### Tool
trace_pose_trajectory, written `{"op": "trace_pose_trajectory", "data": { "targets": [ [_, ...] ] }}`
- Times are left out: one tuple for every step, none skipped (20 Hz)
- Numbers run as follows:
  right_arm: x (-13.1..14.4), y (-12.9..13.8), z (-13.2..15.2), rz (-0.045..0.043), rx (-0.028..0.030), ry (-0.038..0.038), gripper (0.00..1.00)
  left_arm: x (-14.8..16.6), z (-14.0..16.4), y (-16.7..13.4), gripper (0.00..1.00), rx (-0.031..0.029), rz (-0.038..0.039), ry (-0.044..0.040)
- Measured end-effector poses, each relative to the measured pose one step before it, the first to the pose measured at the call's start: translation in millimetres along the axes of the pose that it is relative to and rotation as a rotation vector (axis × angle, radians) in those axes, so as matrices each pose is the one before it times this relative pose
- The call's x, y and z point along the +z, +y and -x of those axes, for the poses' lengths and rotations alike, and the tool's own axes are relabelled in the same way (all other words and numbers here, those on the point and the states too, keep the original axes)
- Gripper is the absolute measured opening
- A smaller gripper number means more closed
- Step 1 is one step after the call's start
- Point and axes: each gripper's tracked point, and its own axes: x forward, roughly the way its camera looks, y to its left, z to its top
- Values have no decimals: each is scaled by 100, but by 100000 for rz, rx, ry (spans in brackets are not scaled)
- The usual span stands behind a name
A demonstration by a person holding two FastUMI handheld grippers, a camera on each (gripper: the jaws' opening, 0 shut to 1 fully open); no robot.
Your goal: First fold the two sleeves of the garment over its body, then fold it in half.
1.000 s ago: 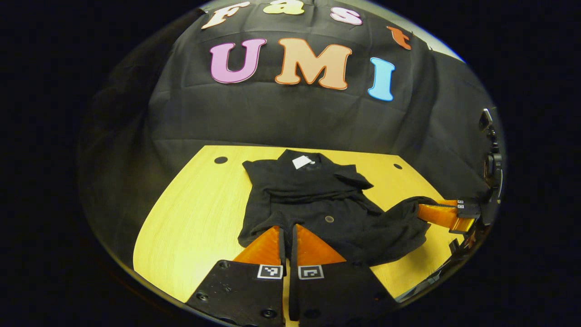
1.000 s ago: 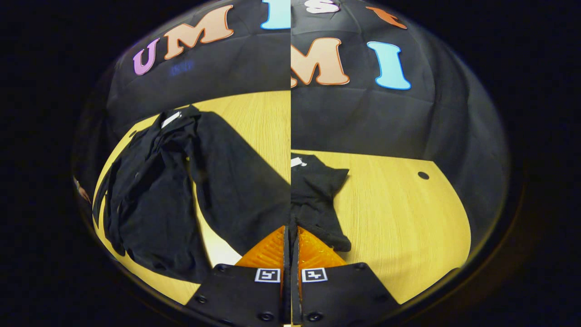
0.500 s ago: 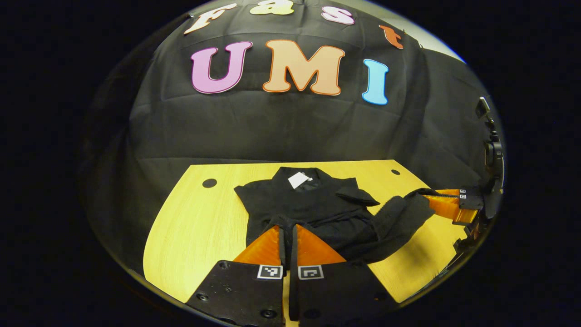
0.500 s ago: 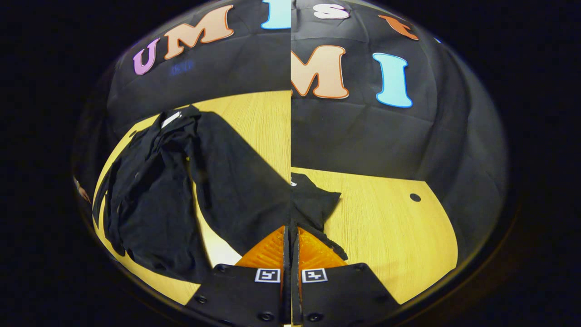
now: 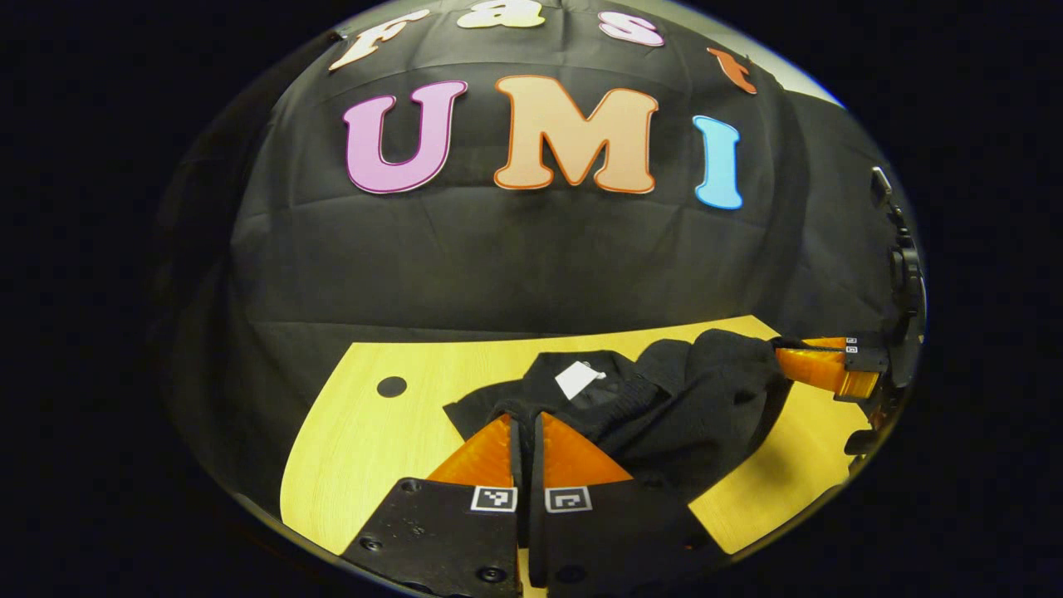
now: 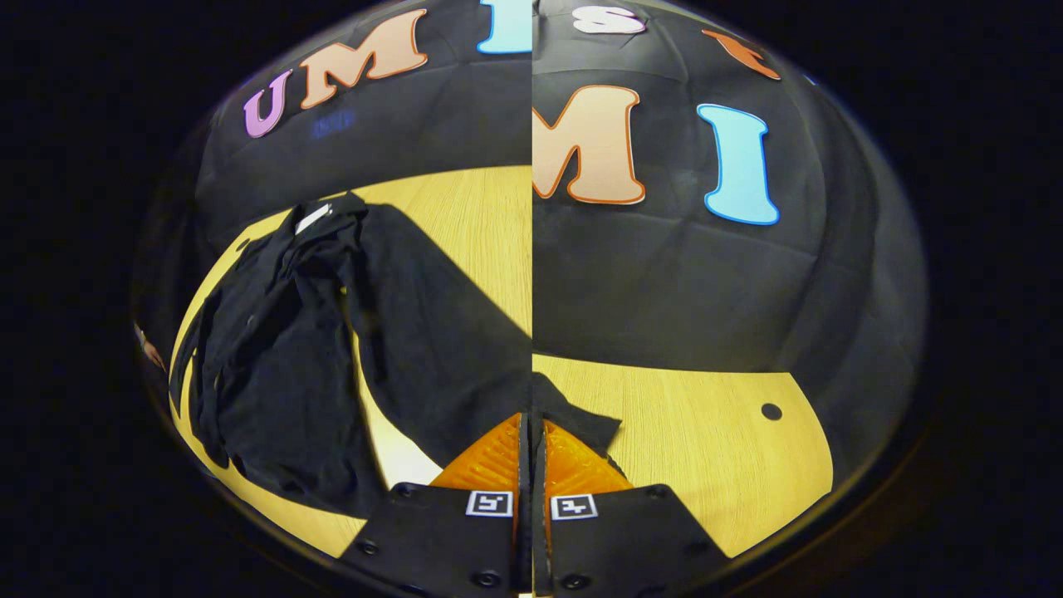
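A black garment [image 5: 664, 407] with a white tag [image 5: 579, 379] at its collar lies on the yellow wooden table [image 5: 365, 432]. Its near edge is lifted and doubled over the body, close to the collar. My left gripper [image 5: 525, 422] is shut on that edge at the left corner. My right gripper [image 5: 785, 353], seen at the far right of the left gripper view, is shut on the other corner, with the cloth bulging up between the two. In the right gripper view the right gripper [image 6: 531, 423] pinches black cloth [image 6: 577, 419]. That view's left half shows the garment [image 6: 282, 357] spread out.
The table has a small dark hole near its back left corner [image 5: 391, 386] and another near the back right [image 6: 771, 411]. The black booth wall hangs right behind the table. Bare wood lies to the left of the garment.
Both grippers have carried the garment's near edge forward, towards the collar, so the cloth now covers most of the body. The left half of the right gripper view has not changed.
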Motion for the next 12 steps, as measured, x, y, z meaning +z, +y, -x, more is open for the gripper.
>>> {"op": "trace_pose_trajectory", "data": {
  "targets": [
    [730,-191,-1067,479,-498,-642,3,461,-1093,362,0,324,-423,-64],
    [678,-97,-1101,466,-396,-841,2,398,-1023,486,0,614,-722,-143],
    [449,-104,-1097,661,-284,-639,2,248,-1199,520,0,848,-982,-31],
    [280,-237,-1202,688,-515,133,2,218,-1211,461,0,643,-864,215],
    [1,-78,-1166,1,67,869,2,131,-1087,298,0,144,-456,91],
    [33,14,-1143,-667,620,741,2,116,-1086,149,0,-423,-62,-60],
    [-40,-123,-1128,145,-277,193,3,-14,-1112,47,0,-391,-185,207],
    [-237,-352,-1141,701,-937,889,2,-247,-1020,122,0,-75,-778,561],
    [-333,-153,-973,147,-471,1242,2,-443,-984,132,0,121,-915,895],
    [-559,-243,-1344,-603,-502,1518,2,-473,-940,8,0,-135,-645,1125],
    [-613,-105,-967,-1014,-467,1590,2,-493,-887,-18,0,-69,-598,1141],
    [-648,-230,-951,-1312,-579,1787,2,-520,-627,20,0,68,-589,1155]
  ]
}}
